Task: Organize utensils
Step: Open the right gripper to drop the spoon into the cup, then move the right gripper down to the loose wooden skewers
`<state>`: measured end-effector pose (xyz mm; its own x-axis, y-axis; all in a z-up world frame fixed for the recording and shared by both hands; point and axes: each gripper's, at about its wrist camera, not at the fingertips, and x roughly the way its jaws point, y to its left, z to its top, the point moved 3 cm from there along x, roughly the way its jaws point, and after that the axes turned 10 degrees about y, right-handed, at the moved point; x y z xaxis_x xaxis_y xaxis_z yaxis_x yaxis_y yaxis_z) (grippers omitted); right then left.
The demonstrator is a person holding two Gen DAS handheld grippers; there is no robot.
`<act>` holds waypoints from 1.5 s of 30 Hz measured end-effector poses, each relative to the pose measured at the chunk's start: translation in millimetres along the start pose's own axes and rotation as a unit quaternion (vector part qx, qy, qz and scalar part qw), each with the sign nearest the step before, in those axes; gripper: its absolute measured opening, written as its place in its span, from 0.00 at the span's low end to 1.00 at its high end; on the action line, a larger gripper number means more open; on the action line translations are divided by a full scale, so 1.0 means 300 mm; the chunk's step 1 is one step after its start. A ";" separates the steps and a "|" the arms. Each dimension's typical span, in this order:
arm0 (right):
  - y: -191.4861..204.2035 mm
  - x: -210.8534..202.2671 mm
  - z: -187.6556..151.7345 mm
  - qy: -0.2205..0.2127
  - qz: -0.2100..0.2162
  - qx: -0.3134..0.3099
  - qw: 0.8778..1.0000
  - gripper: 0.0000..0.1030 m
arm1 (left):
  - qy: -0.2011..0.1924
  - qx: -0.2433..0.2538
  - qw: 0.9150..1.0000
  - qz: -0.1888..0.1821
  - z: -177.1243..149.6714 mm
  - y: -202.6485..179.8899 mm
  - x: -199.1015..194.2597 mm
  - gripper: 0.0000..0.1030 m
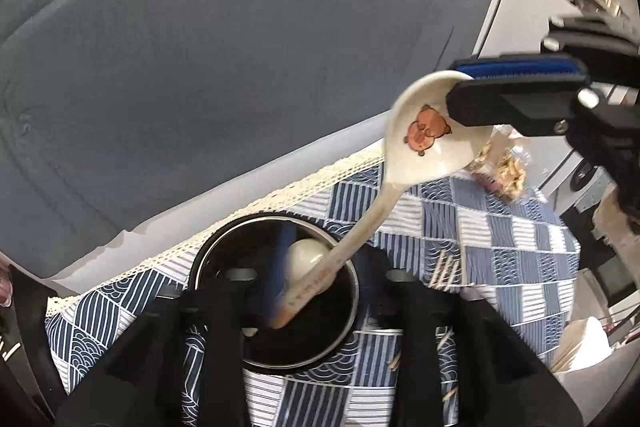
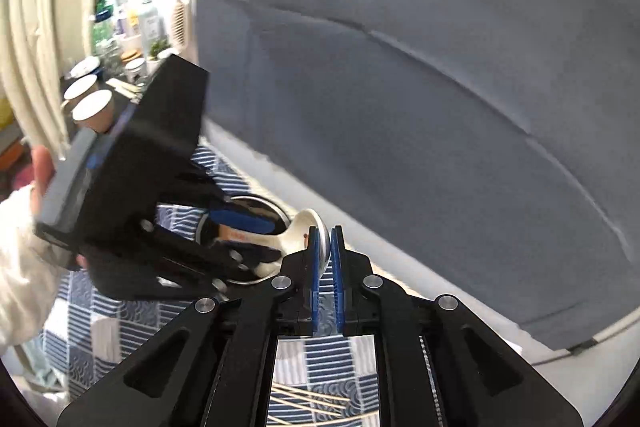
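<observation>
Left gripper (image 2: 244, 239) stood low over the steel cup (image 1: 352, 291), its jaws spread apart with the spoon (image 1: 424, 143) handle running between them; no pad pressed on the handle as far as the blurred frames showed. A person's hand (image 2: 40, 163) in a pale sleeve (image 2: 24, 267) carried it. Patterned blue cloth (image 1: 500, 235) covered the table, lace edge toward the grey sofa (image 1: 240, 67). A second white spoon bowl (image 1: 306, 255) sat inside the cup.

The spoon hung tilted, handle end down in the cup mouth, bowl up and to the right with its bear print showing.

Right gripper (image 2: 325, 247) was nearly shut, blue pads (image 2: 316, 259) clamped on the rim of the spoon bowl, so the whole weight hung from that pinch. Sticks (image 2: 312, 403) lay on the cloth below it.

Handling judgement: ceramic, stiff, fairly light but top-heavy at the bowl, glazed and slippery, would chip or break if dropped onto steel. A rim pinch looked marginal since the spoon could pivot. The better hold would be mid-handle, across the flat sides, then lower it slowly until the handle end touches the cup bottom before letting go.
</observation>
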<state>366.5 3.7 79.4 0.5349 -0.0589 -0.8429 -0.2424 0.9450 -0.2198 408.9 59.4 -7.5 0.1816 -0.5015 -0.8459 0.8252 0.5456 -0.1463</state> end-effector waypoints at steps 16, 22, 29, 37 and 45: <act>-0.021 0.022 -0.146 0.025 0.008 0.038 0.999 0.69 | -0.020 -0.069 0.996 0.060 -0.180 0.035 -0.076 0.94; 0.003 0.002 -0.225 0.034 -0.011 0.056 0.998 0.83 | -0.006 -0.051 0.997 0.060 -0.235 -0.009 -0.079 0.94; 0.001 -0.023 -0.355 0.053 -0.033 0.091 0.994 0.84 | 0.003 -0.040 0.998 0.057 -0.300 -0.054 -0.069 0.94; -0.018 -0.016 -0.515 0.085 -0.049 0.119 0.988 0.84 | 0.025 -0.031 0.998 0.041 -0.373 -0.135 -0.021 0.94; -0.085 0.033 -0.594 0.093 -0.024 0.129 0.987 0.84 | 0.044 -0.058 0.995 0.067 -0.417 -0.200 -0.023 0.94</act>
<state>233.8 -78.3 -10.8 0.3771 -0.1413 -0.9153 0.0064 0.9887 -0.1500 291.3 114.1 -57.2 0.2335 -0.3607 -0.9030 0.7289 0.6795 -0.0829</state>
